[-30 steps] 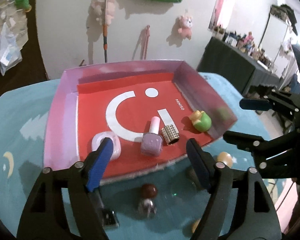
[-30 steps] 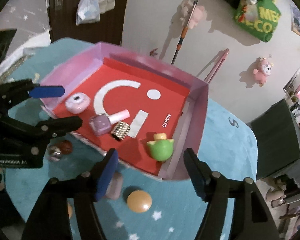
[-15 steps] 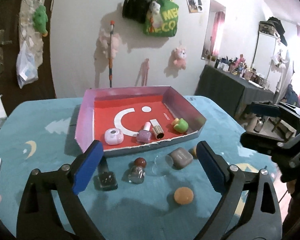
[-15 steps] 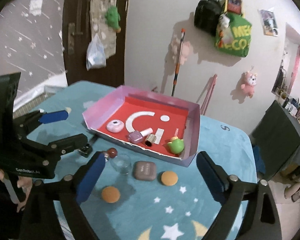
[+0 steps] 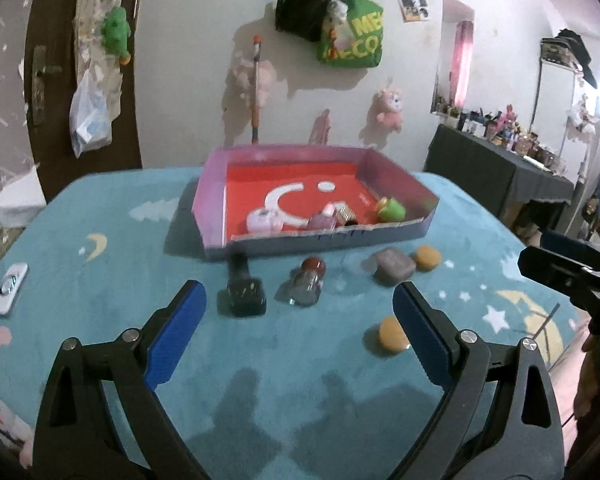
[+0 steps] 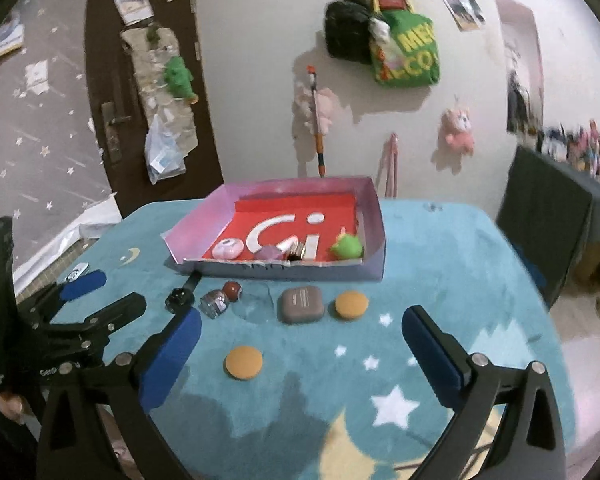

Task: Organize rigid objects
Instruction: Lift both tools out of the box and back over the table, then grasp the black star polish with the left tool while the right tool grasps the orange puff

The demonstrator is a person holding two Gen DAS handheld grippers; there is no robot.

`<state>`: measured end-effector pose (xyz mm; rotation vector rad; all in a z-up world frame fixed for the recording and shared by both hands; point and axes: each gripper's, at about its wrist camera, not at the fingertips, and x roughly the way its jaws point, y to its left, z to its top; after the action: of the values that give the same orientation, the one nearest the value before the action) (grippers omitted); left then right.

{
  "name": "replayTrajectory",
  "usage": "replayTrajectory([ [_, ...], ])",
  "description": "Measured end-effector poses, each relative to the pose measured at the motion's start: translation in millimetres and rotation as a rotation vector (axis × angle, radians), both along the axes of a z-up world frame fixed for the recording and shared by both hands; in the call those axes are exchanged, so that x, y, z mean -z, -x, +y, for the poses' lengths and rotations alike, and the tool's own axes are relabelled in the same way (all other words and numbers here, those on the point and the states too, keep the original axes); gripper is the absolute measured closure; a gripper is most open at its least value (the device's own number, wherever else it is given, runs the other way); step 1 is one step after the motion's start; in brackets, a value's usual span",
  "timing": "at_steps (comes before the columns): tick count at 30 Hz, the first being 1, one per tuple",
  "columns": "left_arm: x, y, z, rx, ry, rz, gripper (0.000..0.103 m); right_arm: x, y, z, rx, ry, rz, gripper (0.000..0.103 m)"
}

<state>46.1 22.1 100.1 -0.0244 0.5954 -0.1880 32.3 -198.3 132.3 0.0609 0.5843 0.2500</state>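
Note:
A pink box with a red floor (image 5: 212, 200) (image 6: 374, 216) stands on the blue cloth. In it lie a pink round case (image 5: 262, 220), a purple nail polish bottle (image 5: 322, 220), a gold cap (image 5: 346, 213) and a green toy (image 5: 392, 210) (image 6: 348, 246). On the cloth in front lie a black bottle (image 5: 244, 288), a glass bottle with a brown cap (image 5: 308, 278), a clear dish (image 6: 256, 304), a grey case (image 5: 394, 266) (image 6: 302, 304) and two orange discs (image 5: 394, 332) (image 5: 428, 257). My left gripper (image 5: 300, 320) and right gripper (image 6: 302, 332) are open, empty, above the near cloth.
A white remote (image 5: 10, 288) lies at the cloth's left edge. The wall behind holds bags, plush toys and a broom. A dark door stands at the left, a black-draped table (image 5: 500, 168) at the right. The left gripper also shows in the right wrist view (image 6: 100, 292).
Both grippers have pulled back and up from the box. The box and the loose objects now sit farther off. Nothing was taken hold of.

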Motion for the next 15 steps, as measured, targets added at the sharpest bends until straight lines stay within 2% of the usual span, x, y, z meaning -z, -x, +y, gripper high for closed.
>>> replayTrajectory([
  [7, 31, -6, -1, -0.004, -0.016, 0.075, 0.007, 50, -13, -7, 0.025, -0.077, 0.088, 0.000],
  [15, 50, -20, 2, -0.033, -0.011, 0.134, 0.007, 79, -29, -9, 0.067, -0.043, 0.160, 0.000],
])
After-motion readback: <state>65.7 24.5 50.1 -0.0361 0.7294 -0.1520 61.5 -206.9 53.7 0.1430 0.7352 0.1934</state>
